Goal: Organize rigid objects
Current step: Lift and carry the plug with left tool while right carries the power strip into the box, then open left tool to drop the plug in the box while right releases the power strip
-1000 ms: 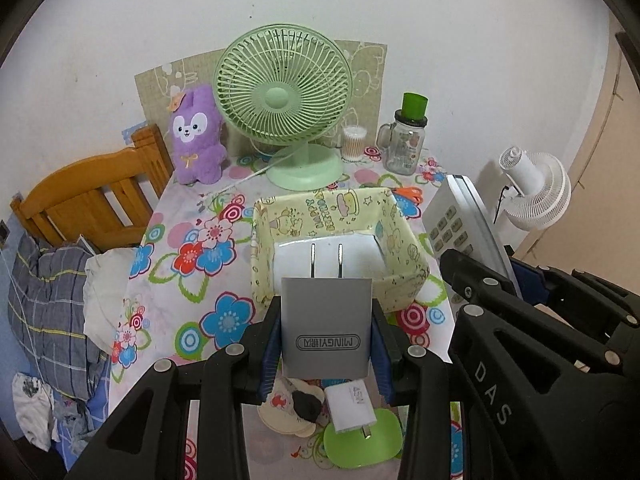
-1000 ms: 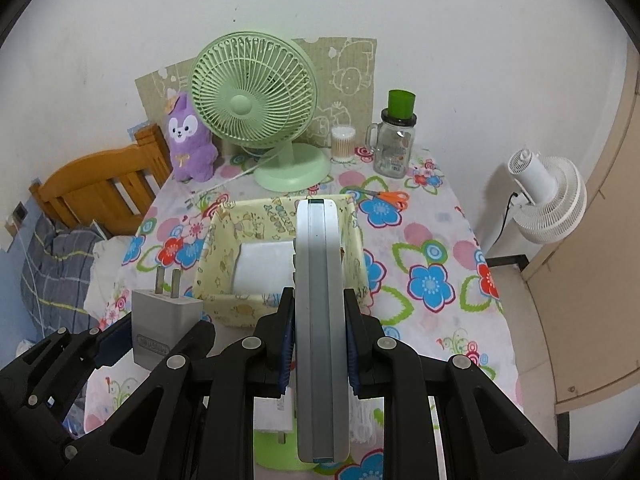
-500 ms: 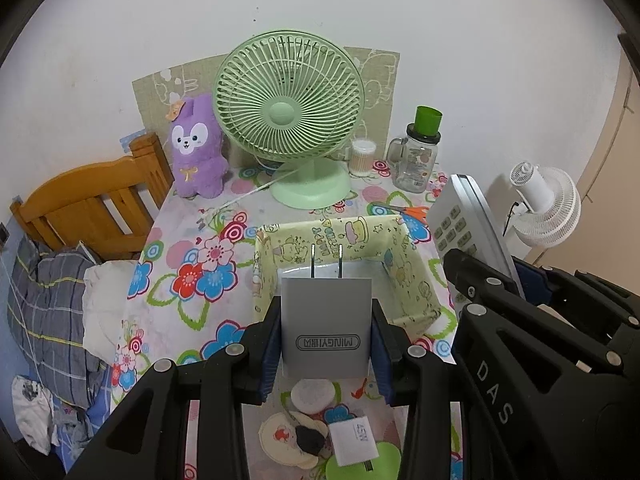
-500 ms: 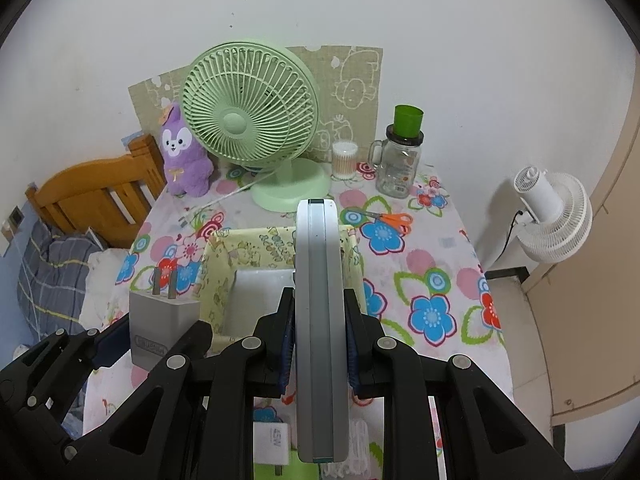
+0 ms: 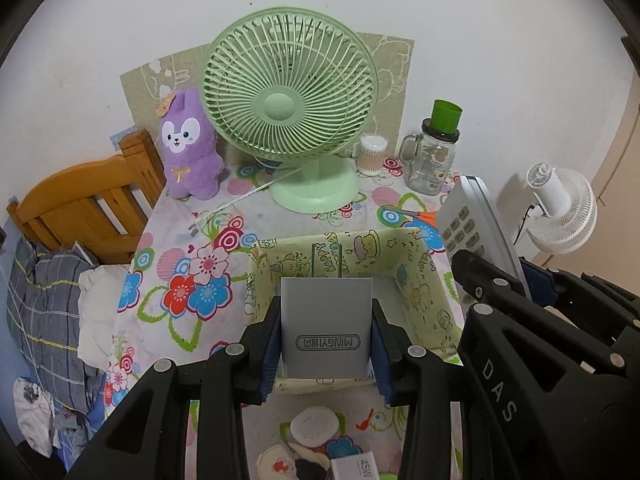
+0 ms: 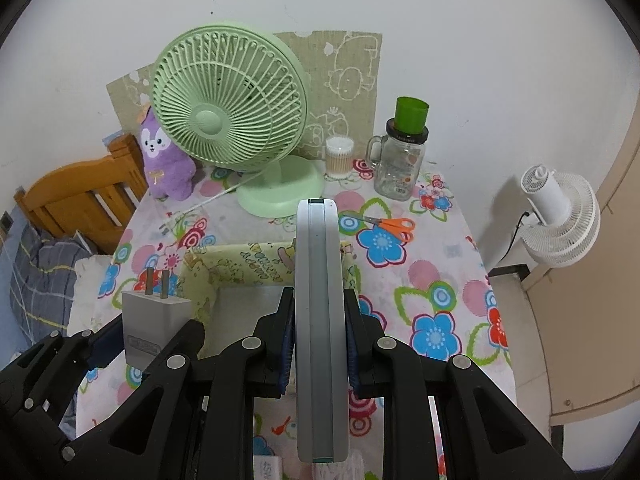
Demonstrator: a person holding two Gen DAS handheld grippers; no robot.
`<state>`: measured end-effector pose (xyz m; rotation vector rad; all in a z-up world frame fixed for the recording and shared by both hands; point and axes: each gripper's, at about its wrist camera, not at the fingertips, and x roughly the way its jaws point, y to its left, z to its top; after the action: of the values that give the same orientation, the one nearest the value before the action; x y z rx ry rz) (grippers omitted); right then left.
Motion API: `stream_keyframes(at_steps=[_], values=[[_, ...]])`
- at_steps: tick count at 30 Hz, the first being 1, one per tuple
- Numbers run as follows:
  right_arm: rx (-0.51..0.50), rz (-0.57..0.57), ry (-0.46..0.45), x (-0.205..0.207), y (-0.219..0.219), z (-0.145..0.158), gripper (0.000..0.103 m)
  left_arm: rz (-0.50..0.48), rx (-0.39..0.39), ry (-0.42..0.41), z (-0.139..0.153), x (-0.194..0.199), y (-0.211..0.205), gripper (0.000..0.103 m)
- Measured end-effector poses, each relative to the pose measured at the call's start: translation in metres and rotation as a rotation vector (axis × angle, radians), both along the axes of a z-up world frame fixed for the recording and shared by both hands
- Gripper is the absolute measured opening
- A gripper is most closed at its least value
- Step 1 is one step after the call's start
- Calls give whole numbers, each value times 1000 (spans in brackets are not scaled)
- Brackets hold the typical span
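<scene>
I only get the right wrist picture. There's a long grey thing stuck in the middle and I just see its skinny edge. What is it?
Observer: It's a remote control; the left wrist view shows its face with rows of buttons.
Child: And the grey plug the left gripper has, does it say anything?
Observer: Yes, the charger has a label reading MINGYI, held between the left gripper's pads.
Child: What's on the table right below the grippers?
Observer: A small round white pad lies there, nearer than the yellow fabric box, and your view misses it.
</scene>
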<state>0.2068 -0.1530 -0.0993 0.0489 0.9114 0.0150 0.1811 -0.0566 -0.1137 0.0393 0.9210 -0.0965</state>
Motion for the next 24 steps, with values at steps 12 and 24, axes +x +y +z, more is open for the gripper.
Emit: stream_keyframes(at_steps=[12,24], values=[[1,-15,63,46,0,-40,25,28,23,47,-33,40,-5,40],[-8,-18,152,72,-4,-87,25,60,20,141,-76,64,-9,40]])
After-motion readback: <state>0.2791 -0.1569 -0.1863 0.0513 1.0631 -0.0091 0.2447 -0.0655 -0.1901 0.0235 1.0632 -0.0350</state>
